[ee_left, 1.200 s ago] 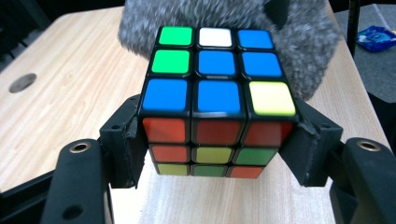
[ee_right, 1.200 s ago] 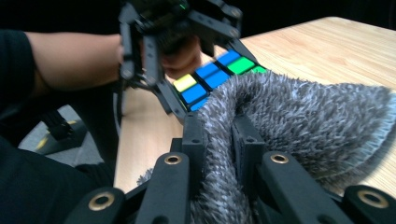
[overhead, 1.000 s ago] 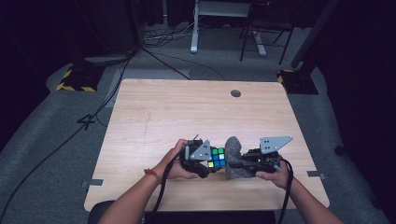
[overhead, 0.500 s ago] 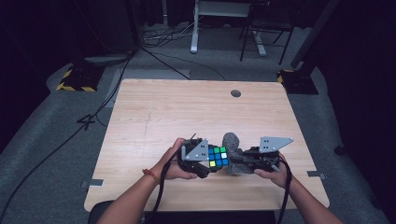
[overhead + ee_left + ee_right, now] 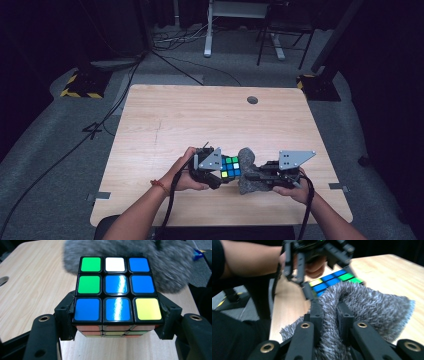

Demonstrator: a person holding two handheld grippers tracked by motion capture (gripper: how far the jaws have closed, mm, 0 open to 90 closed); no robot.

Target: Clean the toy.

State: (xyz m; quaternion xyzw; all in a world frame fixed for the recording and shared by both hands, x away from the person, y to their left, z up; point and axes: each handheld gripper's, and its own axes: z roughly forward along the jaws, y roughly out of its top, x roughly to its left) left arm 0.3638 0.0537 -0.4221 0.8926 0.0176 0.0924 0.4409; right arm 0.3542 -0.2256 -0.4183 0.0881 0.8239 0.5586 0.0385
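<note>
Pale wood fills the high view: on the near half of the light wooden surface (image 5: 200, 120), the left hand-held gripper (image 5: 220, 172) holds a multicoloured plastic puzzle cube (image 5: 230, 167), and the right hand-held gripper (image 5: 252, 176) presses a grey fluffy cleaning cloth (image 5: 246, 170) against the cube's right side.

Over to the left gripper view: the cube (image 5: 116, 290) sits squarely between the black jaws, clamped on both sides, blue, green, white and yellow squares facing up and glossy. Behind it, touching, is the cloth (image 5: 160, 262).

Now the right gripper view: jaws drawn narrow, pinching a thick fold of the cloth (image 5: 367, 302), with the cube (image 5: 332, 280) just beyond.

My read: wiping is under way. Cube and cloth are both secured and in contact; remaining faces likely need a pass.
</note>
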